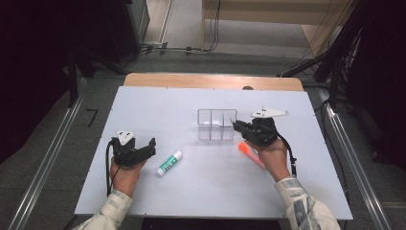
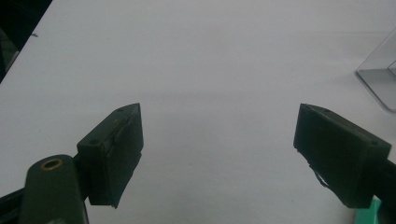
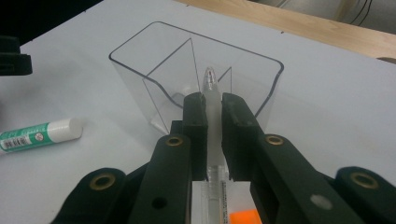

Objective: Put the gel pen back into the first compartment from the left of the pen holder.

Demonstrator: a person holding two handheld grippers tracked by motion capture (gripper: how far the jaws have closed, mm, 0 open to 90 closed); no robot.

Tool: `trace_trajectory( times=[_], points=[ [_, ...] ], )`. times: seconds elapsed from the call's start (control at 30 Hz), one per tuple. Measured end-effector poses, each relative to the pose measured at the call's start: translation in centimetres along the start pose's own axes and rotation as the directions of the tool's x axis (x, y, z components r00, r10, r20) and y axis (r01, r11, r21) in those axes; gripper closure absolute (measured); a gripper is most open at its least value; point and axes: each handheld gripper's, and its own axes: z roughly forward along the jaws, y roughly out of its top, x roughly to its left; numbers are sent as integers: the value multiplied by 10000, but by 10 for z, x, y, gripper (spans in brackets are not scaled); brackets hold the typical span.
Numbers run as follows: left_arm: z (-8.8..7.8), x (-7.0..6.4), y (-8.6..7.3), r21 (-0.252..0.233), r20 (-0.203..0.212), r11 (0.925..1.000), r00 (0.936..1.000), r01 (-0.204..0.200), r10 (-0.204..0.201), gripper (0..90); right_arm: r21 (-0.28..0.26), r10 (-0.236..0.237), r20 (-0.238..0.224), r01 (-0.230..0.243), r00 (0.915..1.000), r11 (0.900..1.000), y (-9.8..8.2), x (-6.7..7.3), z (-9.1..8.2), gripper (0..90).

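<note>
My right gripper [image 3: 214, 109] is shut on a thin translucent pen [image 3: 210, 83] with an orange rear end [image 1: 248, 150]. The pen's tip points at the near rim of a clear three-compartment organizer [image 3: 140, 51], just over its middle section. In the high view the right gripper [image 1: 239, 127] hovers at the organizer's [image 1: 205, 113] right front corner. A white and green glue stick [image 1: 169, 163] lies on the white table between the hands. Just left of it, my left gripper [image 1: 149, 147] rests near the table, open, with nothing between its jaws [image 2: 217, 149].
The white tabletop [image 1: 191, 191] has a wooden strip [image 1: 213, 81] along its far edge. In the right gripper view the glue stick [image 3: 37, 134] lies to the left. A corner of the organizer [image 2: 380, 79] shows at the right edge of the left gripper view.
</note>
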Motion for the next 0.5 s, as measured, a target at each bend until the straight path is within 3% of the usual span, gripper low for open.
trace_trajectory(
  times=[0.5],
  points=[
    [0, 1, 0, -25, 33, 10000, 10000, 22, -22, 159, -2, -87, -231, 87, 9997, 10000, 14, 10, 19, 788]
  ],
)
